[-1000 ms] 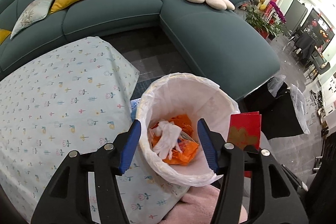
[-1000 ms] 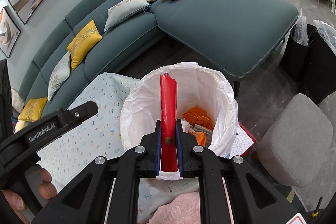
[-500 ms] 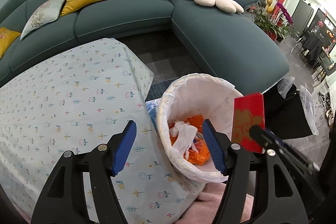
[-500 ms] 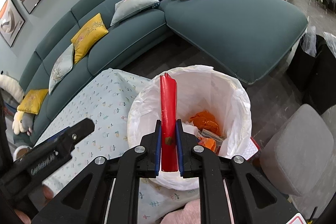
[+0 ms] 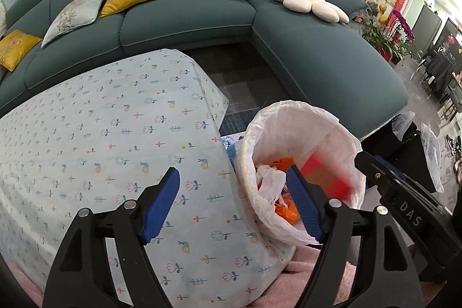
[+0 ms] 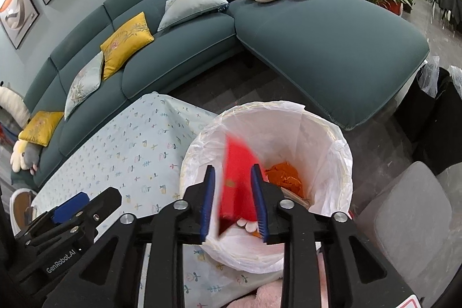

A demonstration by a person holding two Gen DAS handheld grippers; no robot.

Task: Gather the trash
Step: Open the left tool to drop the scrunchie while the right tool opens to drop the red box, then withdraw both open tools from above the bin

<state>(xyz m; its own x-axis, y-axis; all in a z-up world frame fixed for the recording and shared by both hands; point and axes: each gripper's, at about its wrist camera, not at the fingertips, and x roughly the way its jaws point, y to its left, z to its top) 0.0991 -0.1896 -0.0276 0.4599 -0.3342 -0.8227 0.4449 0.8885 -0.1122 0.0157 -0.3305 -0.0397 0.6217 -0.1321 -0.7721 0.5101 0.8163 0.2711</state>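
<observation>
A white bag-lined trash bin [image 5: 288,106] [image 6: 260,106] stands by the corner of a table under a flower-print cloth [image 5: 115,134] [image 6: 138,140]. Orange scraps [image 5: 284,163] [image 6: 284,175] and crumpled white paper [image 5: 270,178] lie inside it. My right gripper [image 6: 233,167] hangs over the bin mouth with its jaws opening. A red envelope [image 6: 239,178] [image 5: 326,172], blurred and tilted, sits loose between its pads, dropping into the bin. My left gripper [image 5: 232,172] hovers over the table edge beside the bin, its jaws opening with nothing between them.
A teal corner sofa [image 5: 317,54] with yellow and grey cushions curves behind the table. A grey stool [image 6: 404,215] and black bags [image 6: 427,106] stand right of the bin. Pink rug [image 5: 303,273] lies below the bin.
The right jaws have parted and the red envelope has left their grip, tipping down into the bin. The left gripper has shifted left over the tablecloth and spread wider.
</observation>
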